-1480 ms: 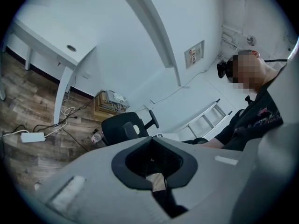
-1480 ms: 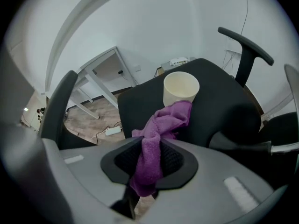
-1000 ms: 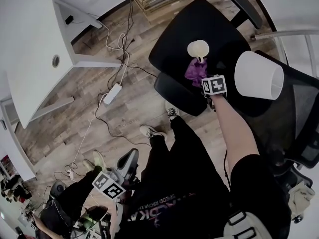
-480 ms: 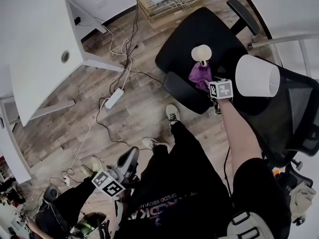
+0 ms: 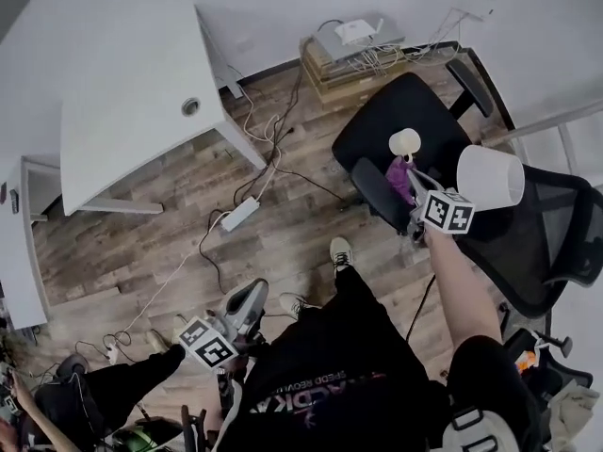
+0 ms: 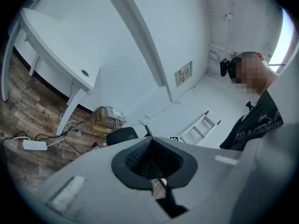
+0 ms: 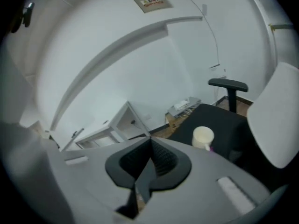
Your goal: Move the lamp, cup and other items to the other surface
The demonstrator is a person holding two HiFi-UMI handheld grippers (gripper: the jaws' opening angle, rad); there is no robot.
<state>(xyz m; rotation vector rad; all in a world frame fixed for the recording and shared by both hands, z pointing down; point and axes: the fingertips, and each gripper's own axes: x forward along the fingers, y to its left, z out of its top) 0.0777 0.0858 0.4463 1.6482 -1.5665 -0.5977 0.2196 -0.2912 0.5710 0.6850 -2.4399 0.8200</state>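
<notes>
My right gripper (image 5: 426,199) hangs above the front edge of the black office chair (image 5: 396,125). Its jaws have just been closing and are now clenched together, with nothing between them. The left gripper (image 5: 247,301) is low, beside my legs and well apart from the chair. Its jaws are also pressed together and hold nothing.

The task's things are all on the chair side. The cream cup (image 5: 405,142) stands upright on the black seat. The purple cloth (image 5: 399,179) lies just beside it, on the near side, partly under the right gripper in the head view. The lamp (image 5: 490,177) shows its white shade, tipped on its side at the right of the seat and near the mesh chair (image 5: 556,243). I cannot tell what it leans on.

The white tabletop (image 5: 132,92) is at the upper left, well apart from the chair. The wooden floor (image 5: 292,234) lies between them, with a power strip (image 5: 241,214) and loose cables (image 5: 268,144) on it. Against the wall behind the chair there is a low box (image 5: 353,55) with white devices and wires on top.
</notes>
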